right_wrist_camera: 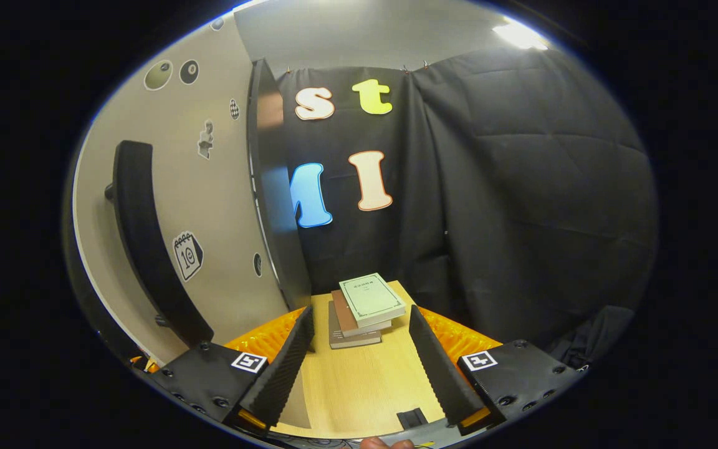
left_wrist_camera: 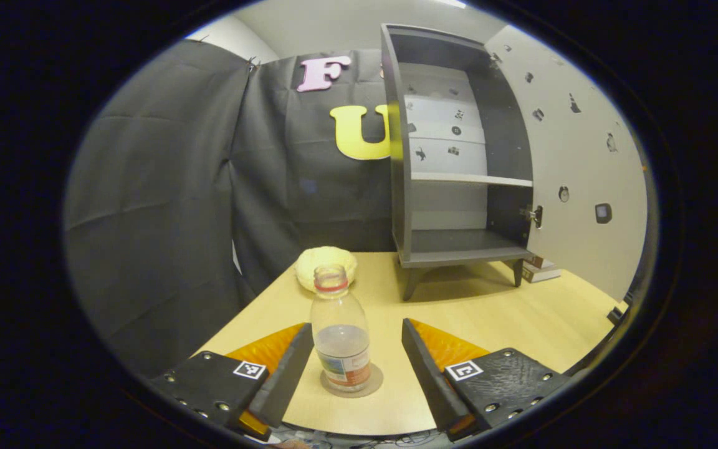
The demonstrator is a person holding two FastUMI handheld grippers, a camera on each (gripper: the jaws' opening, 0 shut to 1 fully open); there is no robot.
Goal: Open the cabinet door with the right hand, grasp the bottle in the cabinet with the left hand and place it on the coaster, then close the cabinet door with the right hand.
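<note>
Clear plastic bottle w/ red neck ring (left_wrist_camera: 340, 330) stands on round grey coaster (left_wrist_camera: 351, 380), between left gripper (left_wrist_camera: 353, 349) fingers, spread, not touching. Placing looks done; next: close door. Right gripper (right_wrist_camera: 359, 349) spread, empty; dark handle bar (right_wrist_camera: 147, 243) of pale cabinet door (right_wrist_camera: 209, 206) at 10 o'clock, needs reach + push shut.

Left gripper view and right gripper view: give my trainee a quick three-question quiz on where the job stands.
1. True or false: the bottle stands upright on the coaster.
2. The cabinet door is: A) shut, B) open, C) off its hinges.
3. What lies on the table ahead of the right claw?

Key: 1. True; the left claw is open around the bottle, its fingers apart from it. 2. B; the cabinet shelves show bare. 3. A stack of books.
</note>
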